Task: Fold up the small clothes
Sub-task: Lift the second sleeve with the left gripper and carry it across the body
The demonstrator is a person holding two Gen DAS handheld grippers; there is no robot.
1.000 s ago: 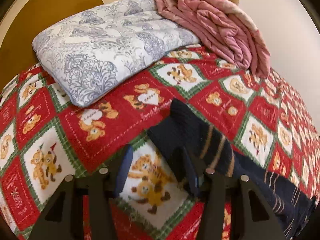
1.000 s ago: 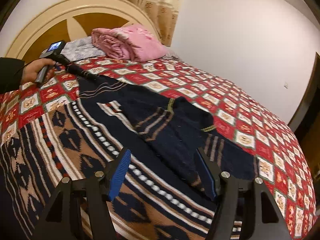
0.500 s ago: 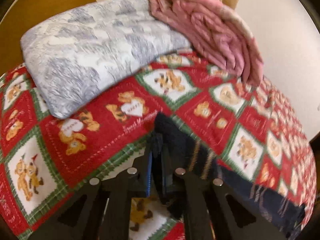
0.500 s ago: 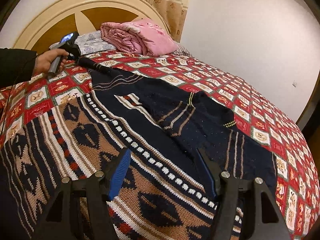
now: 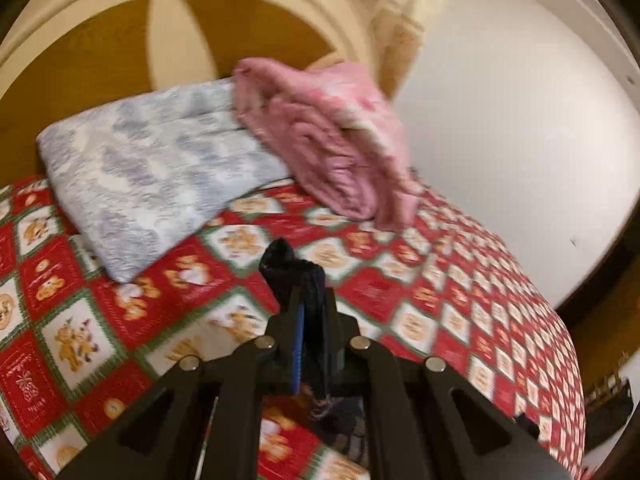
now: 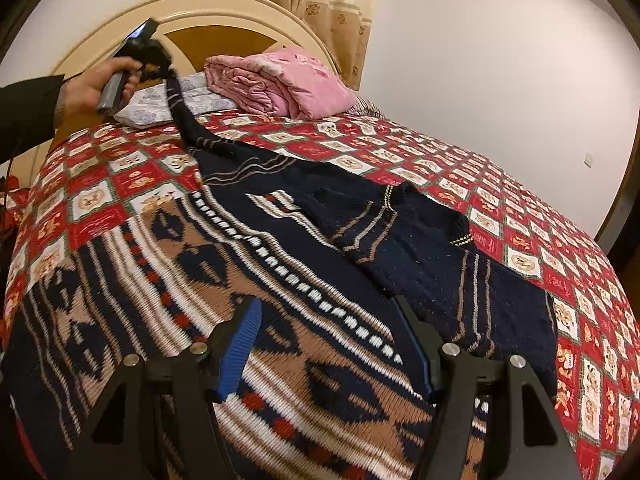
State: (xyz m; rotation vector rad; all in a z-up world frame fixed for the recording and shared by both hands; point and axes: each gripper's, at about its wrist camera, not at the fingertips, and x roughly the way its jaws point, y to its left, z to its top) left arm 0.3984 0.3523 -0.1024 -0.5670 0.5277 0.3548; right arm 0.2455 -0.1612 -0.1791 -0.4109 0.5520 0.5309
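A navy knitted sweater (image 6: 280,264) with brown, white and red pattern bands lies spread on the bed. My left gripper (image 5: 310,308) is shut on the cuff of its sleeve (image 5: 290,266) and holds it up above the bedspread. In the right wrist view that sleeve (image 6: 188,120) hangs stretched from the raised left gripper (image 6: 154,62) down to the sweater body. My right gripper (image 6: 332,344) is open and empty, low over the sweater's patterned body. The other sleeve (image 6: 472,284) lies folded across the right side.
The bed has a red bear-print bedspread (image 6: 500,200). A blue-and-white pillow (image 5: 160,176) and a folded pink blanket (image 5: 332,144) lie at the headboard (image 5: 168,32). A white wall (image 6: 500,60) runs along the bed's right side, and a curtain (image 6: 320,0) hangs behind.
My left gripper closed on the sleeve cuff and lifted it up off the bedspread, pulling the sleeve taut. My right gripper stayed open and drifted slightly over the sweater.
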